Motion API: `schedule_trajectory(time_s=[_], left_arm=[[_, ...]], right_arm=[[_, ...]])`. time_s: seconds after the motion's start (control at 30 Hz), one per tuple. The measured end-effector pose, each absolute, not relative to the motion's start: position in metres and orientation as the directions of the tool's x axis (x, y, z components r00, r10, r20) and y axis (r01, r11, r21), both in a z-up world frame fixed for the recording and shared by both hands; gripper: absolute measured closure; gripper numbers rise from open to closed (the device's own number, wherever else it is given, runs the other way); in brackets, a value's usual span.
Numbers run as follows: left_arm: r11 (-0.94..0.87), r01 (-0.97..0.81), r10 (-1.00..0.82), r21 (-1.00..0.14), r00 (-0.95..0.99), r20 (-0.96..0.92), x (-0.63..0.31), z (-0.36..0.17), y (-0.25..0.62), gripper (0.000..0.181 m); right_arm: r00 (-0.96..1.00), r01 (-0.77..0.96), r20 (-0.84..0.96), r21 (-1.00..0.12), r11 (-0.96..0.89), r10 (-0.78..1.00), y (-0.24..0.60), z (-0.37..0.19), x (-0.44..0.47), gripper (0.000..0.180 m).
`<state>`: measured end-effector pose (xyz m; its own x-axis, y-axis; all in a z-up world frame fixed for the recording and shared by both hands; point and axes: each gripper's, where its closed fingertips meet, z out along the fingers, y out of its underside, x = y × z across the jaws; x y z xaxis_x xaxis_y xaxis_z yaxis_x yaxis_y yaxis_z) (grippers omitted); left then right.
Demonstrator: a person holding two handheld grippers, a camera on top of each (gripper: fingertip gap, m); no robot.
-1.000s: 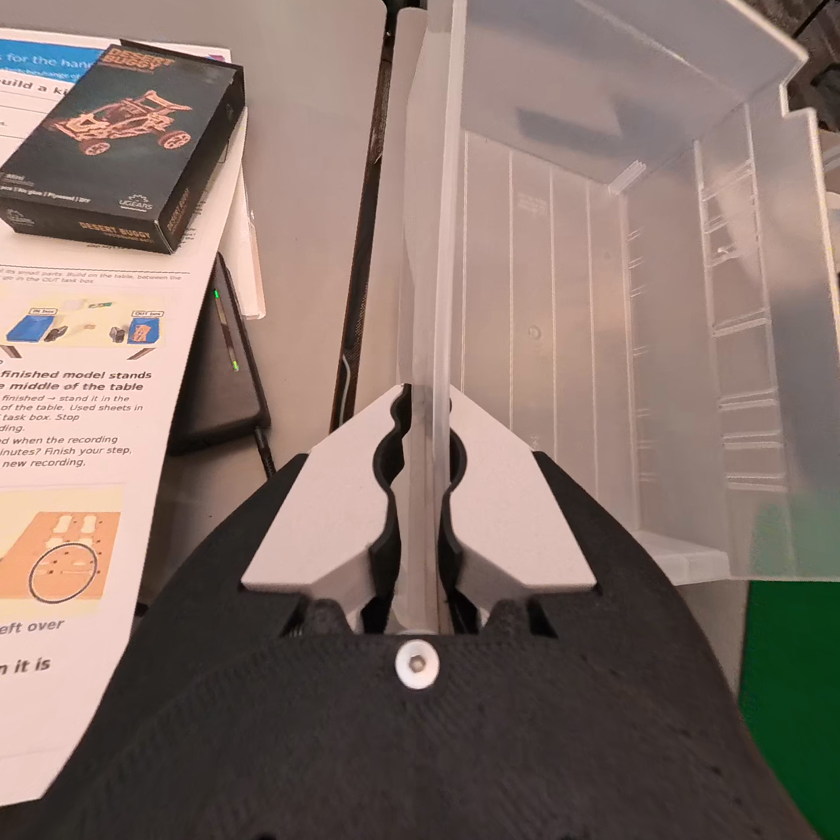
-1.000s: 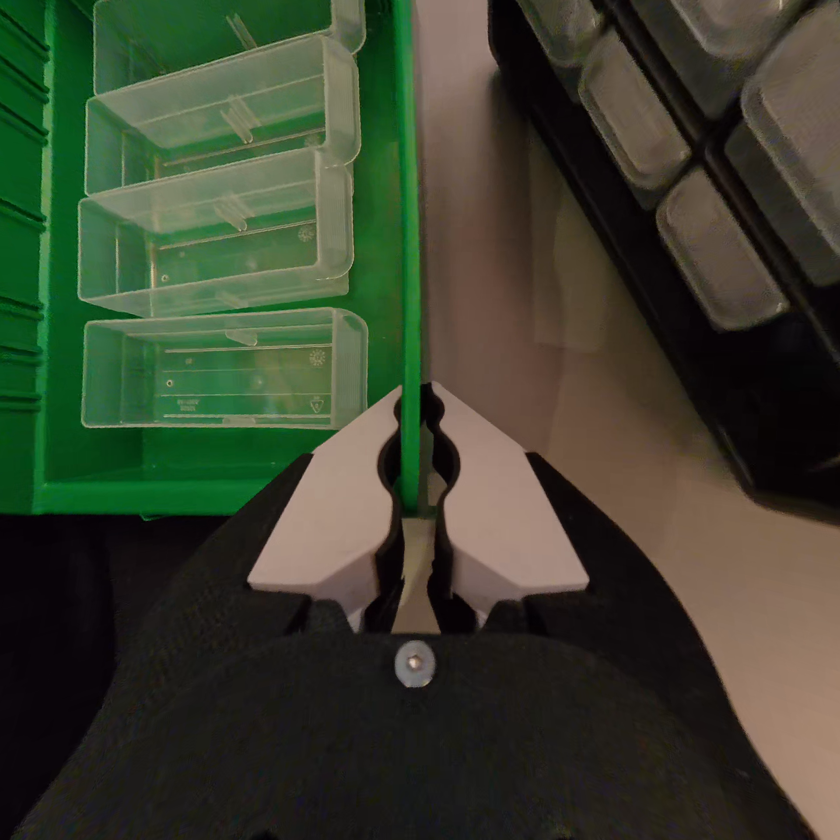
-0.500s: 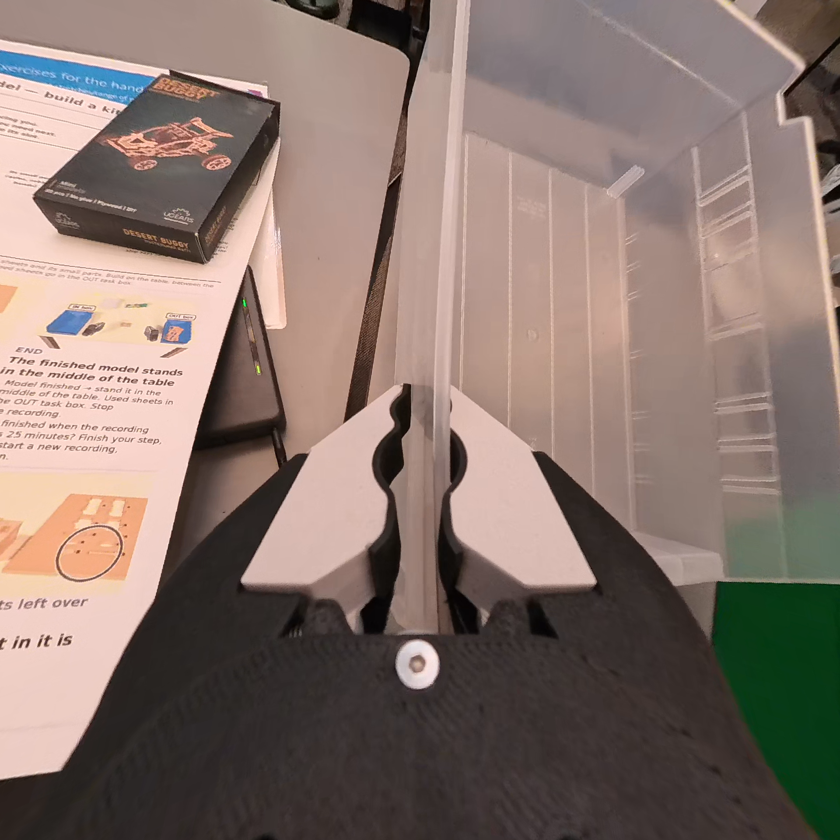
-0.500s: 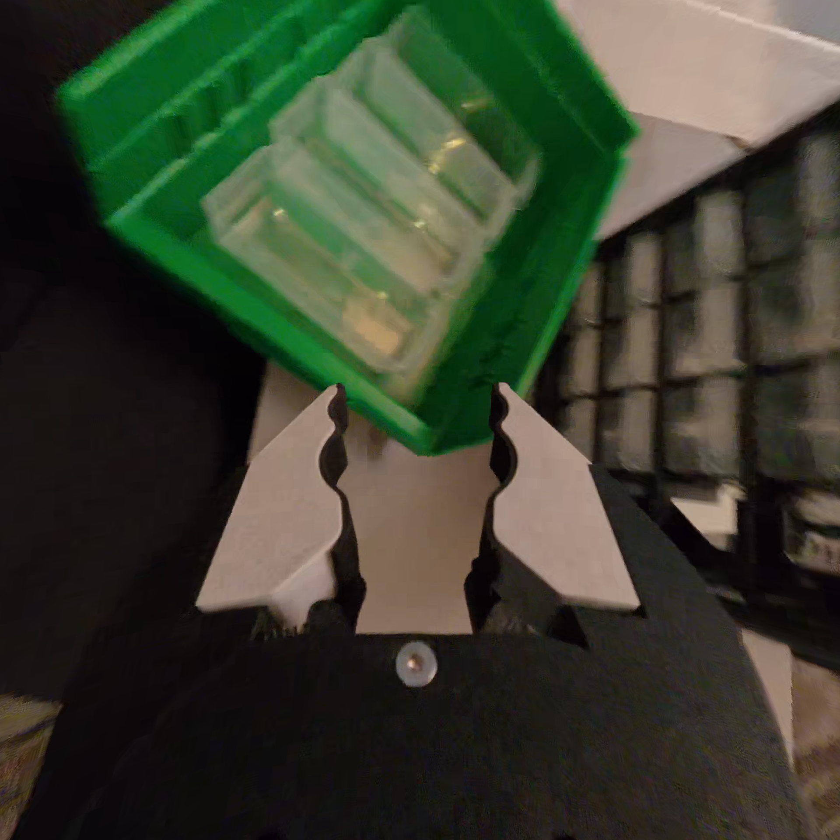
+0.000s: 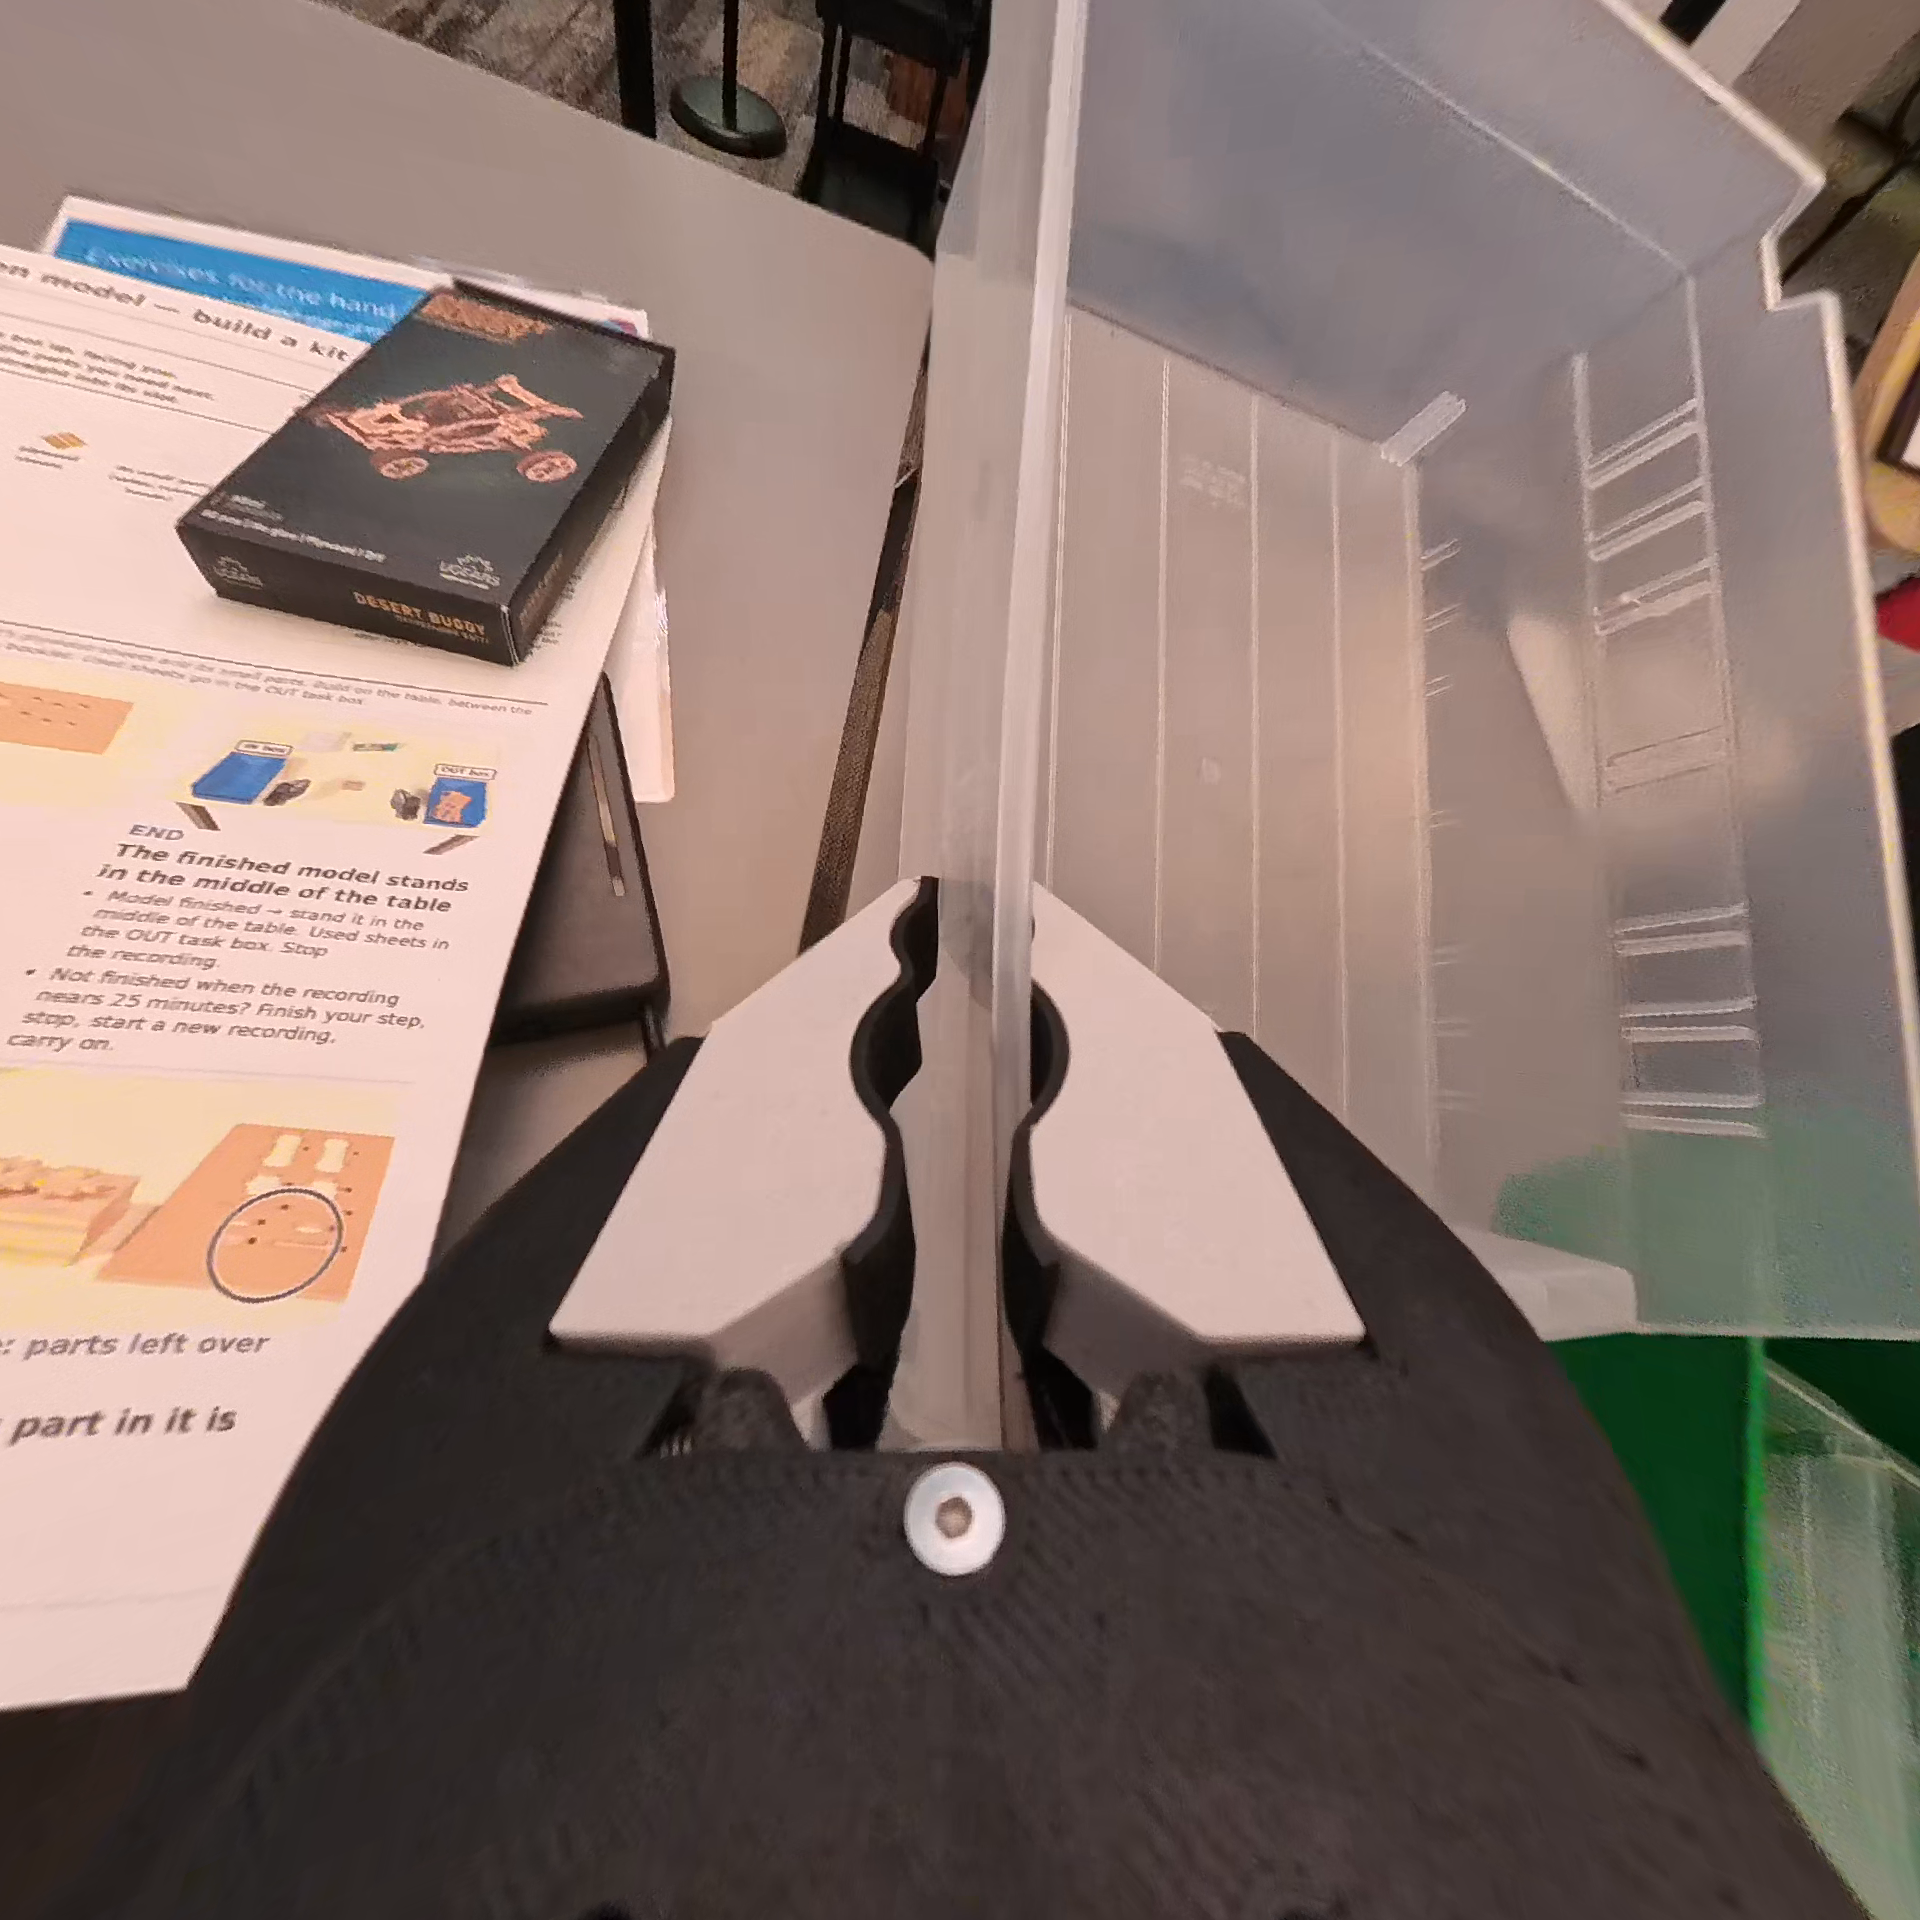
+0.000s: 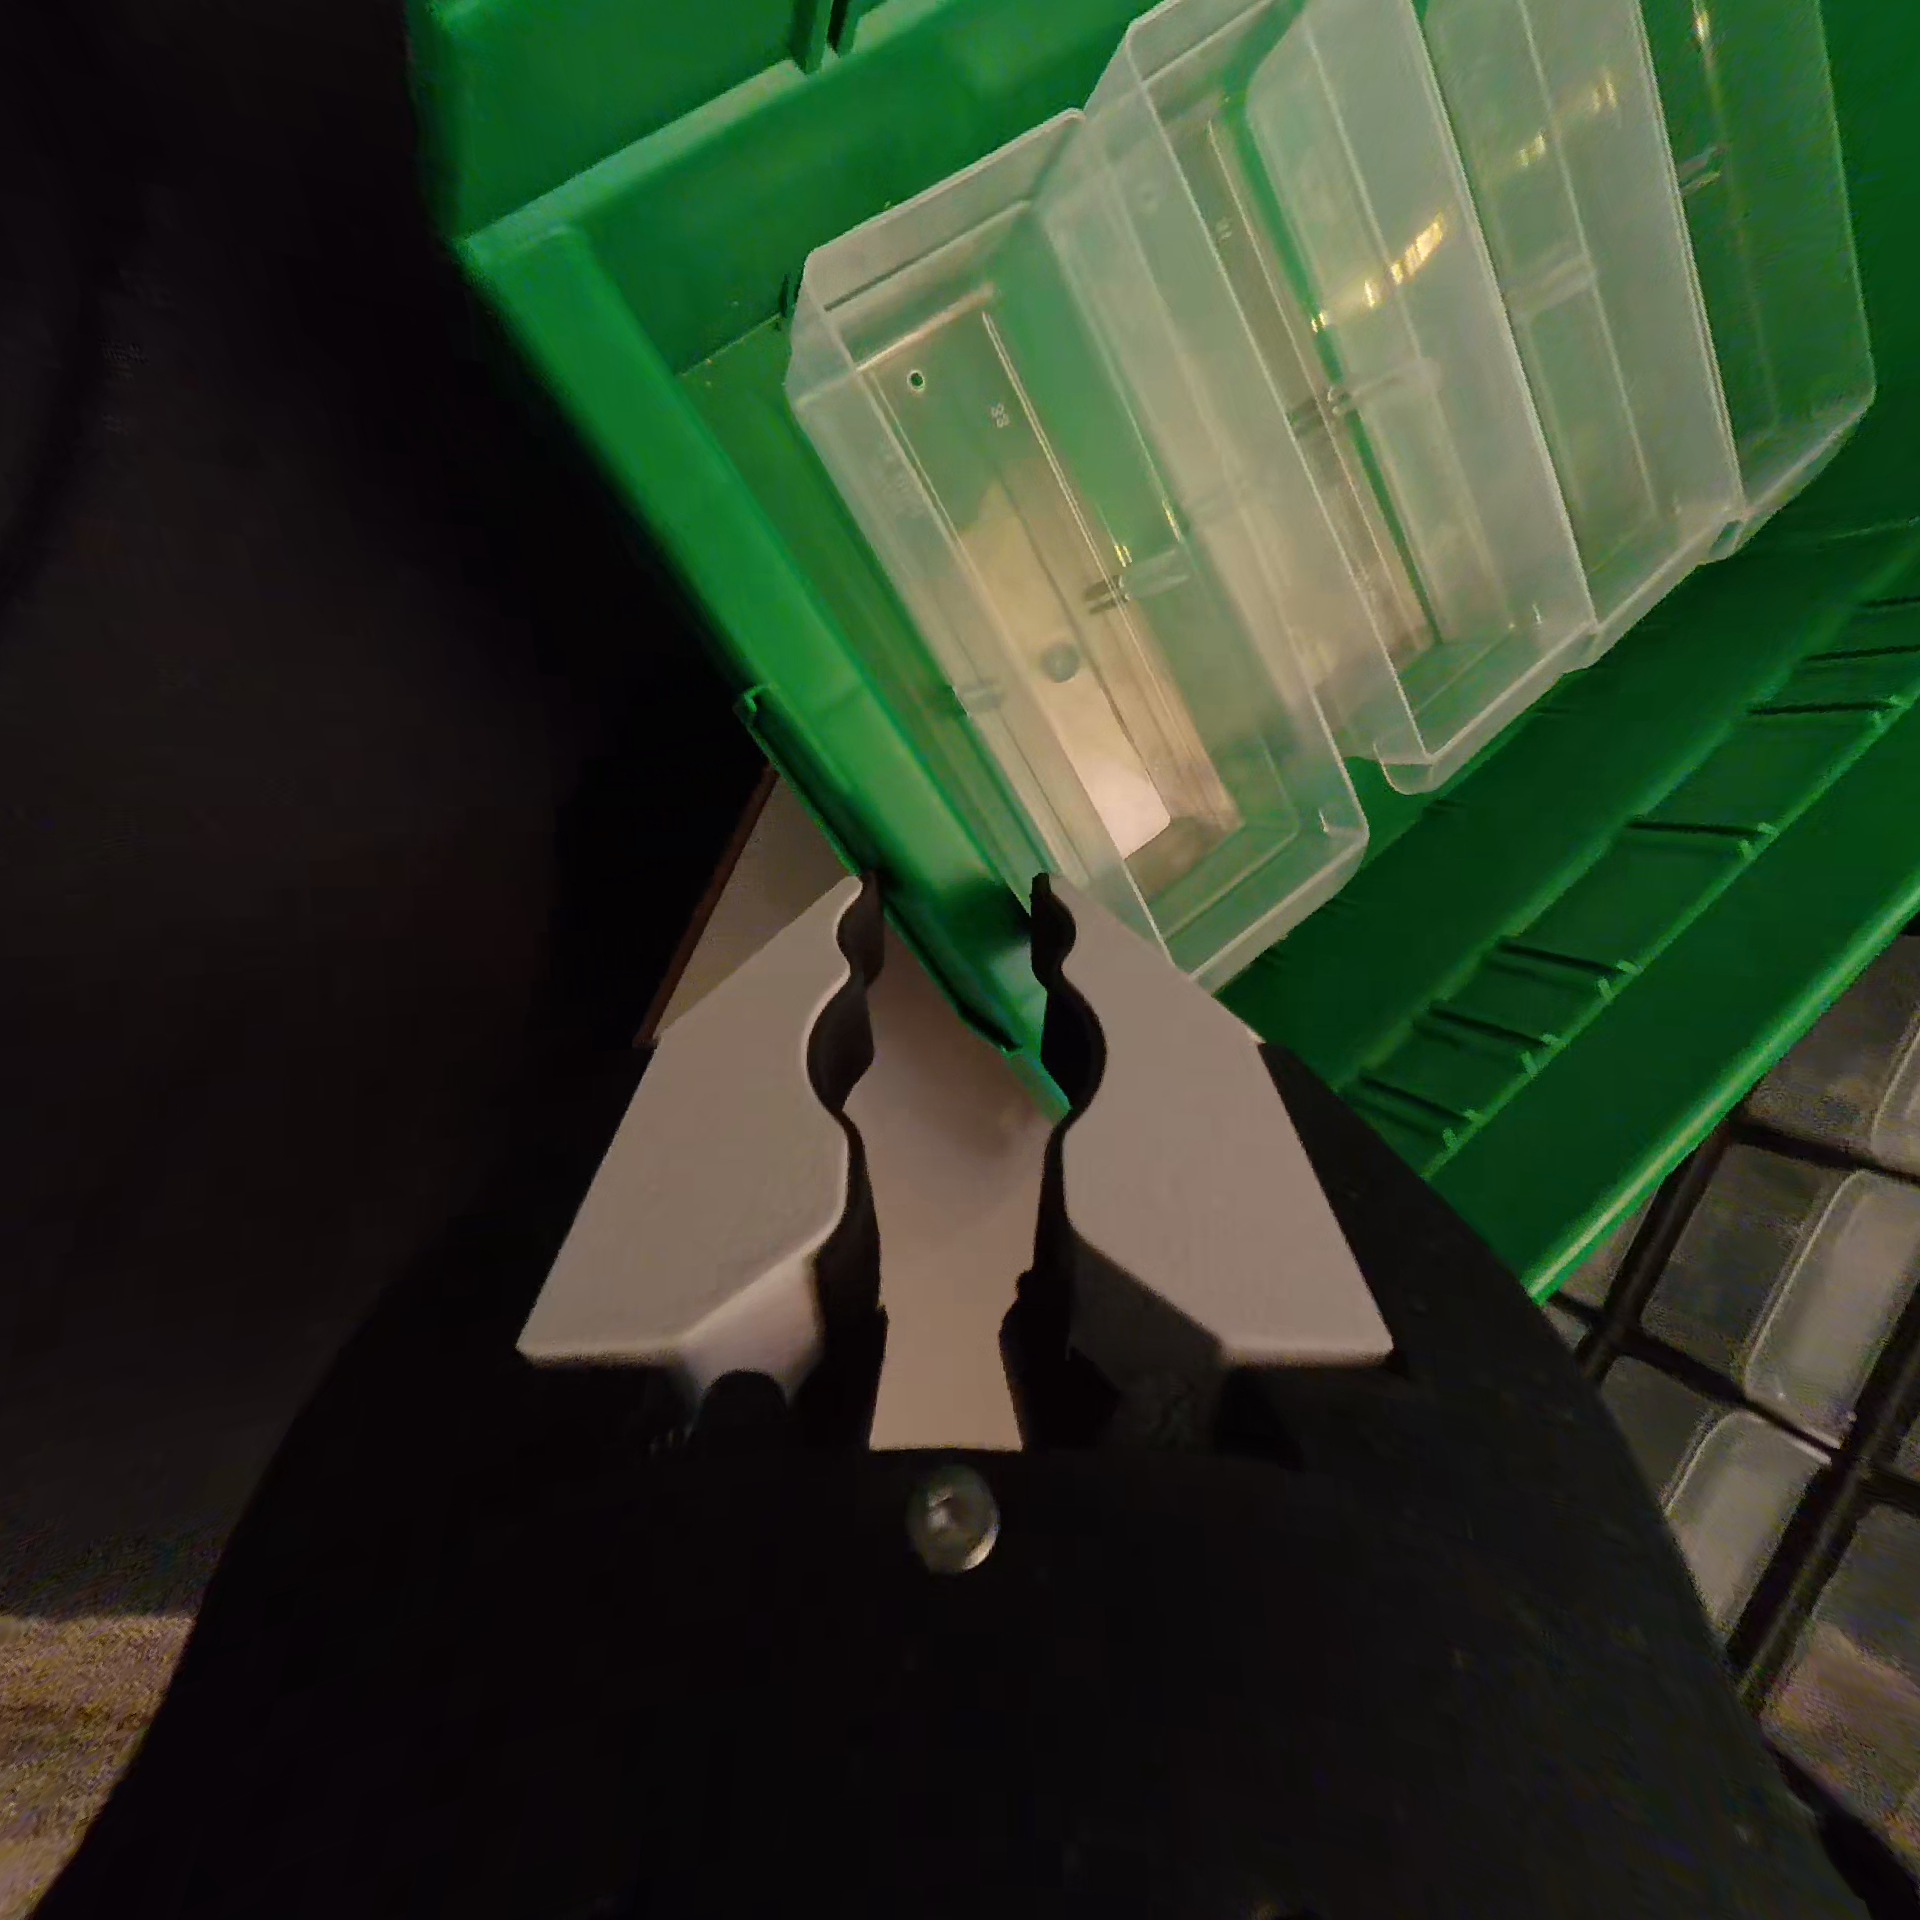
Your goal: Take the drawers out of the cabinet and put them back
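Because the left tongs (image 5: 975,1049) pinch one side wall of the large translucent drawer (image 5: 1475,727), it hangs clear beside the tabletop (image 5: 769,436) edge, ready for carrying. From the right view, the right tongs (image 6: 956,997) gape, straddling the green bin (image 6: 665,520) corner without gripping; small clear drawers (image 6: 1195,582) lie inside, cabinet (image 6: 1787,1299) just beyond.

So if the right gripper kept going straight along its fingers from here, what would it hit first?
Most likely the near corner of the green bin: the open right gripper already has that rim between its fingertips. Beyond it lie the clear drawers. Depth is uncertain.
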<state>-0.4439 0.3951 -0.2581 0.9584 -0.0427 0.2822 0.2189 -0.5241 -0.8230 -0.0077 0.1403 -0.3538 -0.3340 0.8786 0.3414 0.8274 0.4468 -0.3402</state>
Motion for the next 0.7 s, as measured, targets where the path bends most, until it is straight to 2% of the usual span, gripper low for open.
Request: schedule_trajectory(time_s=[0.47,0.7], left_arm=[[-0.281,0.238,0.105,-0.930,0.971,0.216,-0.518,-0.157,0.356,0.174],[-0.166,0.275,0.083,-0.947,0.961,0.264,-0.526,-0.116,0.337,0.174]], right_arm=[[-0.099,0.885,0.292,-0.410,0.218,0.951,0.177,-0.355,-0.095,0.153],[0.076,0.893,0.277,-0.446,0.058,0.958,0.209,-0.355,-0.147,0.153]])
